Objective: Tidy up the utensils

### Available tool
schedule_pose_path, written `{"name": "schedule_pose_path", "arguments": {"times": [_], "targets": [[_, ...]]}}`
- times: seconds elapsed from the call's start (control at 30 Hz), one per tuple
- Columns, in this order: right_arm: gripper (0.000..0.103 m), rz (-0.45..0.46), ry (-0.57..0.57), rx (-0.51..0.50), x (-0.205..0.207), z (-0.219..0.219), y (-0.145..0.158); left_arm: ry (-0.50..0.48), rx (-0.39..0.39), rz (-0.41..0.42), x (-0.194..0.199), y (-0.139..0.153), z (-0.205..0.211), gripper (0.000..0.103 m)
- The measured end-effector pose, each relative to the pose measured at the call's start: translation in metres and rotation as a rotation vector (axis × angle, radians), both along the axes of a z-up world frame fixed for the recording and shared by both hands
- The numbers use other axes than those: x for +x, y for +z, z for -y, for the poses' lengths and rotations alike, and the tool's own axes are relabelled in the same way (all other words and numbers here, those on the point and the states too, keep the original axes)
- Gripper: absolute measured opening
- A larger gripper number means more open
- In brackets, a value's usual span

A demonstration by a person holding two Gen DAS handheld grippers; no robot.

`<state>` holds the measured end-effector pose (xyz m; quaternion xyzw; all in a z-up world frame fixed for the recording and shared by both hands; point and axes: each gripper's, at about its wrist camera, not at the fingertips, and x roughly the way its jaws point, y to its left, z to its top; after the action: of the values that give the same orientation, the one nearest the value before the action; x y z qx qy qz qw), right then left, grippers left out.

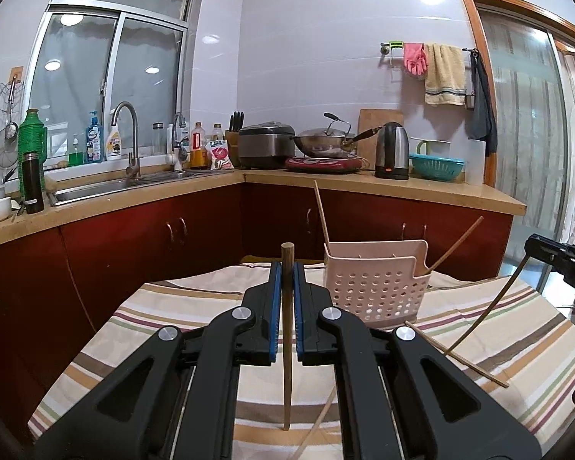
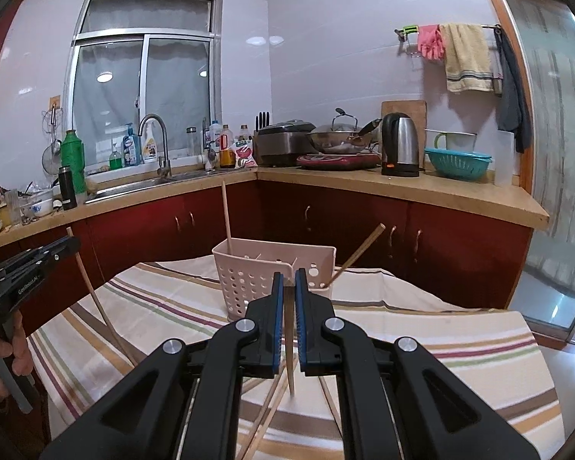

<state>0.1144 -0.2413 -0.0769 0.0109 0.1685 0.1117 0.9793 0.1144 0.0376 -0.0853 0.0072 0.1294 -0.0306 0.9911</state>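
A pink perforated utensil holder (image 1: pixel 379 287) stands on the striped tablecloth (image 1: pixel 165 329) and also shows in the right wrist view (image 2: pixel 257 280). Two chopsticks stand in it, one upright at its left (image 1: pixel 321 211) and one leaning right (image 1: pixel 458 244). My left gripper (image 1: pixel 286 268) is shut on a wooden chopstick (image 1: pixel 286 364) held upright above the cloth, left of the holder. My right gripper (image 2: pixel 288 278) is shut on a chopstick (image 2: pixel 289 345) held upright in front of the holder. Several loose chopsticks lie on the cloth (image 1: pixel 456 354), (image 2: pixel 264 418).
Behind the table runs a kitchen counter (image 1: pixel 402 188) with red cabinets, a sink (image 1: pixel 107 188), a wok, a kettle (image 1: pixel 391 151) and a teal colander. A glass sliding door (image 2: pixel 556 191) is on the right. The table's edges fall off left and right.
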Motion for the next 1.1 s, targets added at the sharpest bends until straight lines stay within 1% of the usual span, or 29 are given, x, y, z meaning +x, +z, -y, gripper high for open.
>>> {"name": "schedule_pose_path", "arguments": {"times": [0.2, 0.4, 0.63, 0.9, 1.1], "targets": [[0.007, 0.001, 0.001, 0.000, 0.017, -0.004, 0.003, 0.003, 0.003, 0.006, 0.018, 0.001, -0.002, 0.007], [0.007, -0.013, -0.004, -0.002, 0.031, -0.004, -0.002, 0.008, 0.004, -0.003, 0.033, -0.001, -0.004, 0.007], [0.007, 0.000, -0.011, -0.012, 0.036, -0.006, -0.002, 0.007, 0.011, -0.001, 0.043, -0.002, -0.004, 0.007], [0.007, 0.001, -0.013, 0.003, 0.040, -0.005, 0.000, 0.004, 0.015, 0.000, 0.051, -0.002, -0.004, 0.007], [0.007, 0.023, -0.016, 0.015, 0.037, -0.003, 0.007, 0.000, 0.003, -0.004, 0.055, 0.000, -0.004, 0.007]]}}
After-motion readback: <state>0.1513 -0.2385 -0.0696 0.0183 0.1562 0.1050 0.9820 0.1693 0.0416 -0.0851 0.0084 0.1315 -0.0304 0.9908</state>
